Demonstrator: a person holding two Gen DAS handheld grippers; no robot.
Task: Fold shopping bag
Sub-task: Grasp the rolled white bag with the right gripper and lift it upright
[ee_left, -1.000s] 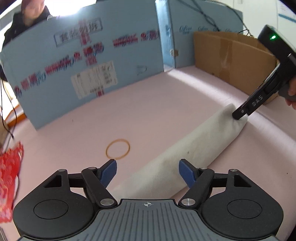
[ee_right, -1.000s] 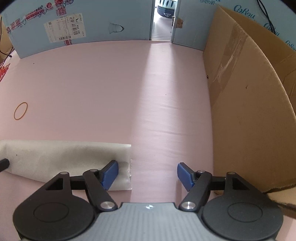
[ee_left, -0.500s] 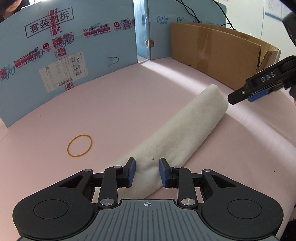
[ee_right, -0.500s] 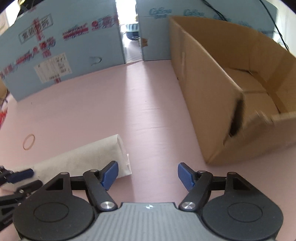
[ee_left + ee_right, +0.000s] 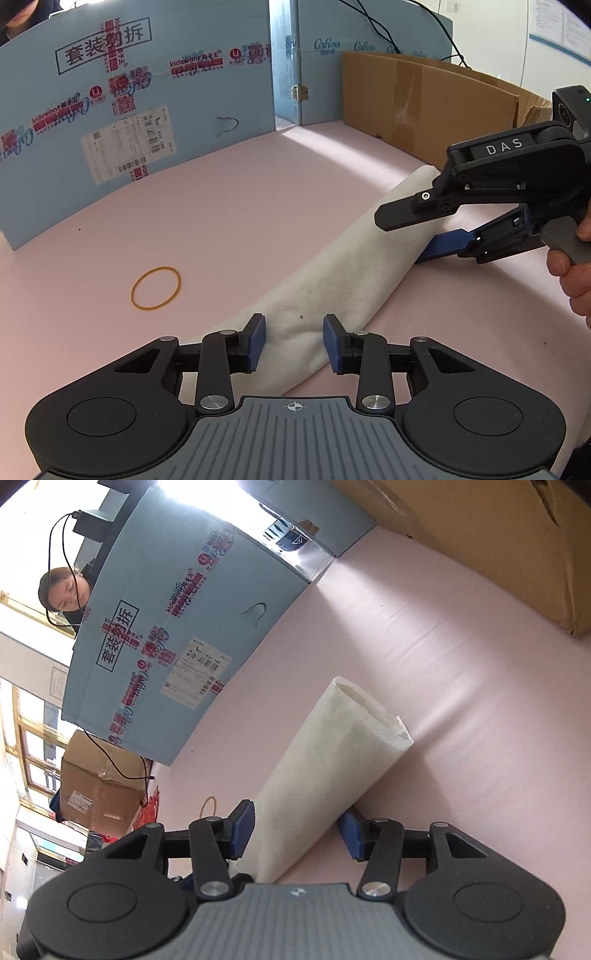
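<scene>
Left wrist view, pink tabletop (image 5: 258, 206), blue cardboard wall (image 5: 166, 110), left tongs (image 5: 294, 341) opening and right tongs (image 5: 404, 240) closing astride rolled bag (image 5: 351, 273)

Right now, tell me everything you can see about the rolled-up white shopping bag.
The shopping bag is white, of a finely dimpled non-woven-looking fabric, rolled into a long loose tube lying flat on the pink table cover. One end shows open layered edges. A tiny dark speck marks its near part. The left gripper straddles one end, jaws opening; the right gripper straddles the other, jaws closing. Whether either pad presses it is unclear.
</scene>
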